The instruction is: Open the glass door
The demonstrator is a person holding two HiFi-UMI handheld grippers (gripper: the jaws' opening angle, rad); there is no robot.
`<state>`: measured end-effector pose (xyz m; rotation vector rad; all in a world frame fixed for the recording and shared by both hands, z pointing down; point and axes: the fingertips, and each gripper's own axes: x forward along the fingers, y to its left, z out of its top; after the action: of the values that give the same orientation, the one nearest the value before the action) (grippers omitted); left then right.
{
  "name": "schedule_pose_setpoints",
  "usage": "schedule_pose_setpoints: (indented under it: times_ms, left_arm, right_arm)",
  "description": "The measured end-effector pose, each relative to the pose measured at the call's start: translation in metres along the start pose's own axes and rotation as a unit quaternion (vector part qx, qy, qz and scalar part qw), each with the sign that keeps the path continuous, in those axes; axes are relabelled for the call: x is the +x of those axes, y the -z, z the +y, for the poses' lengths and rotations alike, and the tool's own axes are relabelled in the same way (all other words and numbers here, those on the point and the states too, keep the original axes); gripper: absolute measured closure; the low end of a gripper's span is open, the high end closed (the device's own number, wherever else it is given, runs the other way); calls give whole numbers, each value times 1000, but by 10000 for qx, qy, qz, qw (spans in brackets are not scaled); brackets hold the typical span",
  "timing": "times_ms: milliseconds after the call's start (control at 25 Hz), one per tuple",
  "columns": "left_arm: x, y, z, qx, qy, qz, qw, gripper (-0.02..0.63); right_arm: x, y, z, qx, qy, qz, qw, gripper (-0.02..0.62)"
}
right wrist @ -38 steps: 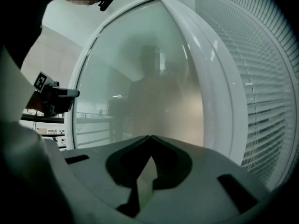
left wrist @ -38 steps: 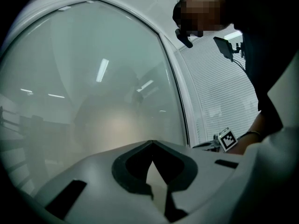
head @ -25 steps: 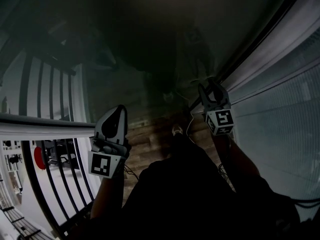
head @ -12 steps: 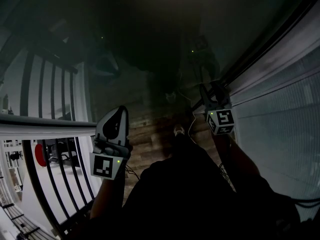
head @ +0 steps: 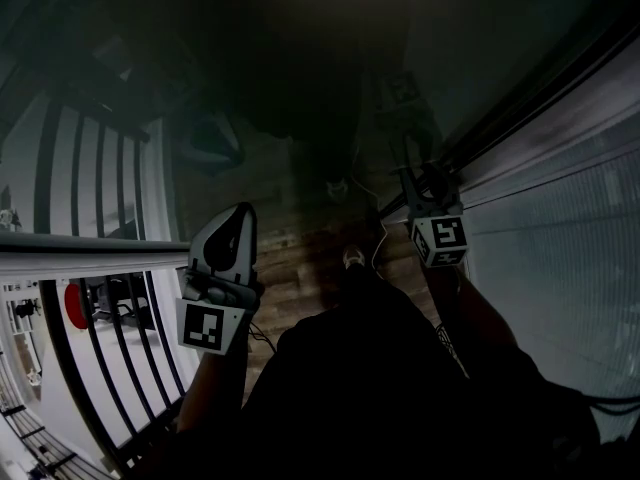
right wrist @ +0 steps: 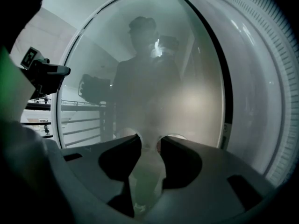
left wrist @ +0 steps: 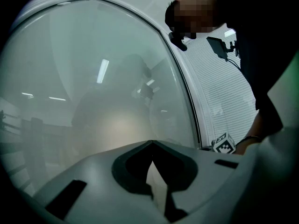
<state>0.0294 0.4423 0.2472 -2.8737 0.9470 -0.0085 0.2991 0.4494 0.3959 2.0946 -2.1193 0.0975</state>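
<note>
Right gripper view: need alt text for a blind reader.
The right gripper, jaws apart with nothing between them and having just closed a little, points at the frosted glass door close ahead. A dim silhouette of a person shows in the glass, and a dark frame runs down its right side.

Glass door [head: 300, 98] ahead; railing [head: 100, 253] at left; slatted panel [head: 570, 258] at right, beside door; floor [head: 300, 273] below, between railing and panel.

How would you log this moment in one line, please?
left hand-held gripper: shut, empty | right hand-held gripper: open, just closing slightly, empty | glass door: not gripped
</note>
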Motion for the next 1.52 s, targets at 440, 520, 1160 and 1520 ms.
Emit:
schedule_pose_setpoints:
  times_ms: [440, 520, 1160, 1520]
  left_arm:
    - [7, -8, -4, -4, -1, -19, 10000, 600]
    - [9, -8, -2, -13, -27, -16, 10000, 600]
    - [-14, 25, 7, -41, -276, 120, 9995, 600]
    - [-19, 28, 14, 42, -699, 48, 9975, 600]
  right_arm:
    - [-3, -4, -6, 92, -86, 22, 9999, 484]
    - [2, -5, -8, 84, -97, -11, 9999, 485]
    - [31, 23, 38, 168, -502, -74, 9986, 486]
    - [55, 19, 45, 92, -815, -196, 9964, 488]
